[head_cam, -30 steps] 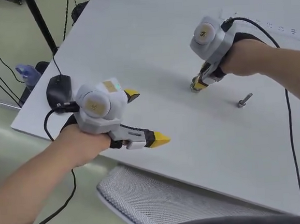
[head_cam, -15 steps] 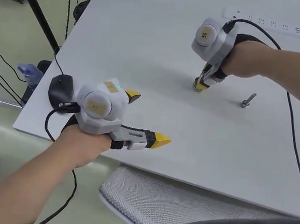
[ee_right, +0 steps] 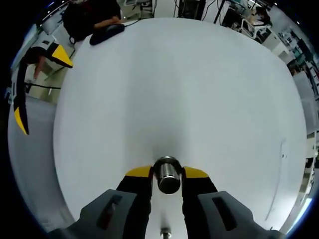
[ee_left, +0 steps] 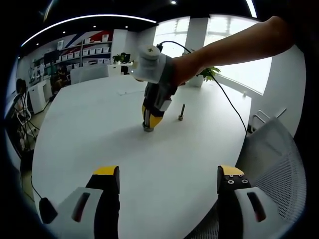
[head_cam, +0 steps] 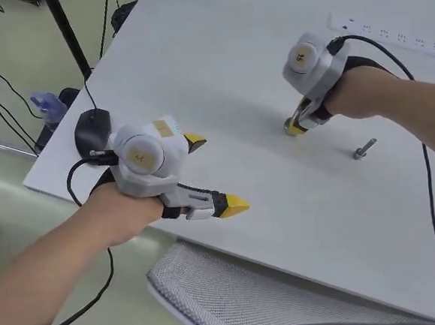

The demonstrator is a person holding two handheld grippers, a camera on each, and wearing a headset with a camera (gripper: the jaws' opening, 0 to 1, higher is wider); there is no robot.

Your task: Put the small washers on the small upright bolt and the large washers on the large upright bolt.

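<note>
**Right gripper.** The right gripper [ee_right: 168,173] had its fingers [ee_right: 138,173] pinched on the large bolt [ee_right: 168,182], one yellow pad on each side. The bolt stood on end on the tabletop [ee_right: 174,89].

**Judgement on the step.** The step in hand appeared to be standing this bolt upright.
- Its head should be seated flat before the fingers part.
- The release should be even and the withdrawal straight up the bolt's axis, since any sideways drag would likely topple it.
- The small bolt [head_cam: 365,149] lay at about 4 o'clock of the large bolt, near but apart, so the retreat should keep clear of that side.

**Left gripper.** The left gripper [head_cam: 215,172] had its fingers spread wide and held nothing. It hung over the near edge of the tabletop, at about 8 o'clock of the right gripper and well apart from it.

**Surroundings.** A mouse [head_cam: 92,131] sat at the 9 o'clock edge of the tabletop. A power strip [head_cam: 388,34] lay toward 1 o'clock.

**Not verified.**
- The contact between the large bolt's head and the tabletop was masked by the fingers in the head view, and it was too small to judge in the left gripper view.
- The small bolt read as leaning in the head view but as upright in the left gripper view – its true attitude was uncertain.
- The position of the washers could not be established.
</note>
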